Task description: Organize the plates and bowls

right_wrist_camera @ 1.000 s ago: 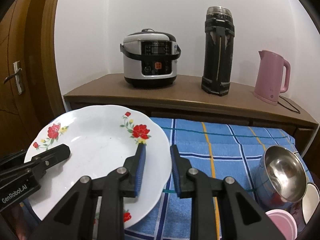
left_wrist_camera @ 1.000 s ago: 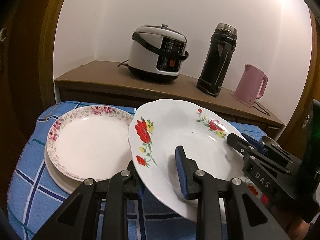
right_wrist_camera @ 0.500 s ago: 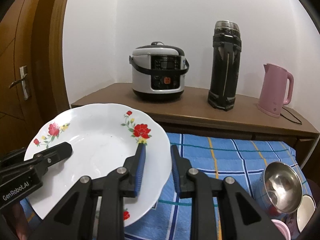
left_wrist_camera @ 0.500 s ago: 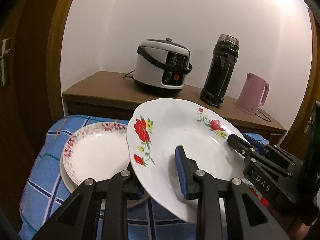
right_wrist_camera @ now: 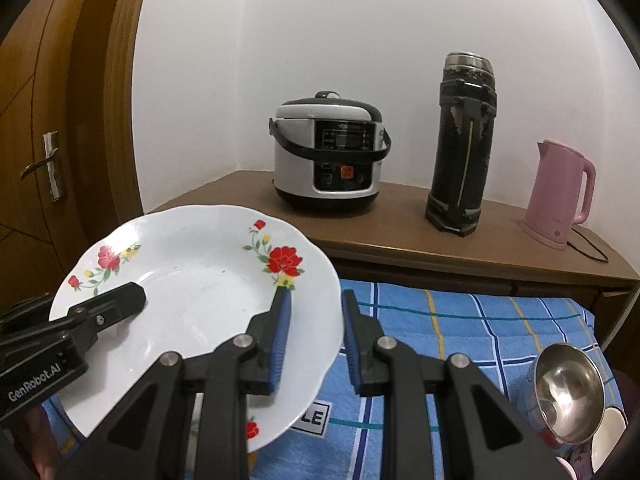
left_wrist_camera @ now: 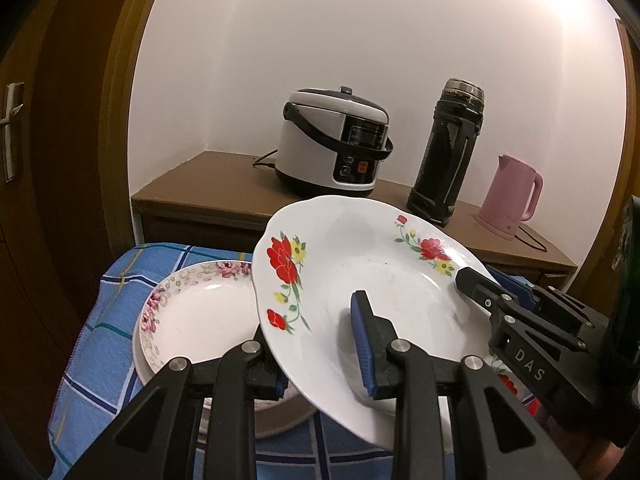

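A white plate with red flowers [left_wrist_camera: 360, 264] is held tilted above the table by both grippers at opposite rims. My left gripper [left_wrist_camera: 316, 340] is shut on its near-left rim, one blue pad on the plate's face and the other finger hidden beneath. My right gripper [right_wrist_camera: 315, 312] is shut on the plate's [right_wrist_camera: 192, 280] right rim. Each gripper shows in the other's view: the right gripper [left_wrist_camera: 478, 274] and the left gripper [right_wrist_camera: 132, 300]. Below left, a pink-flowered plate [left_wrist_camera: 200, 316] tops a low stack. A steel bowl [right_wrist_camera: 568, 392] stands at the right.
A blue checked cloth [right_wrist_camera: 460, 320] covers the table. Behind it a brown sideboard [right_wrist_camera: 400, 236] carries a rice cooker [right_wrist_camera: 328, 156], a black flask [right_wrist_camera: 464, 144] and a pink kettle [right_wrist_camera: 560, 192]. A white bowl [right_wrist_camera: 608, 444] sits beside the steel bowl. A wooden door [right_wrist_camera: 48, 120] is at left.
Both grippers have risen a little with the red-flowered plate held between them, away from the pink-flowered stack. The grip on both rims looks unchanged.
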{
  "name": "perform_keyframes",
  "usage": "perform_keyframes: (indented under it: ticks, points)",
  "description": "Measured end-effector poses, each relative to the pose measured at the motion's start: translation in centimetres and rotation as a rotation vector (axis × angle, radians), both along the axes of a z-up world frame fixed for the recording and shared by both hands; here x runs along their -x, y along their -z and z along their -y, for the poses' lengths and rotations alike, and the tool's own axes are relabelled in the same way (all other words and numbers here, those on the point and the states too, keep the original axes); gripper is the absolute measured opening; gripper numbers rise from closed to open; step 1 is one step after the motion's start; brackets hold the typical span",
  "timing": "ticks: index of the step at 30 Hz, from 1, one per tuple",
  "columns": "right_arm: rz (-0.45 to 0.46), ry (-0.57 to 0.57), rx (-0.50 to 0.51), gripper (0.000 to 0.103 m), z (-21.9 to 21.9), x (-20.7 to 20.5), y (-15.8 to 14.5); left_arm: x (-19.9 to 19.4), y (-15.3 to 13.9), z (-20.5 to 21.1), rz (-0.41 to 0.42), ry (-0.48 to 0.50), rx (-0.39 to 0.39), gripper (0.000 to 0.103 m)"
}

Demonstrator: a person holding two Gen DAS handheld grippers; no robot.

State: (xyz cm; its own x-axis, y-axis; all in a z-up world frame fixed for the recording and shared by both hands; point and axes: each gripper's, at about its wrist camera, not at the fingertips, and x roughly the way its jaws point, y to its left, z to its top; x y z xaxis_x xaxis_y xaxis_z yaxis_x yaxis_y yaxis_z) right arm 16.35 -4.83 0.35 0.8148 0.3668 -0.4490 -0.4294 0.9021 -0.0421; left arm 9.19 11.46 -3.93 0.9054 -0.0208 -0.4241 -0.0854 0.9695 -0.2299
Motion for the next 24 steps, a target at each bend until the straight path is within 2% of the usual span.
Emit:
perform_keyframes:
  ticks: [12, 24]
  points:
    - [0.020, -0.058, 0.014, 0.025, -3.5, -0.6, -1.4, 0.1, -1.2, -3.0, 0.018, -0.043, 0.001, 0.031]
    - [0.010, -0.104, 0.047, 0.025, -7.0, -1.1, -0.6, 0.5, 0.2, -5.8, 0.018, -0.087, 0.010, 0.031]
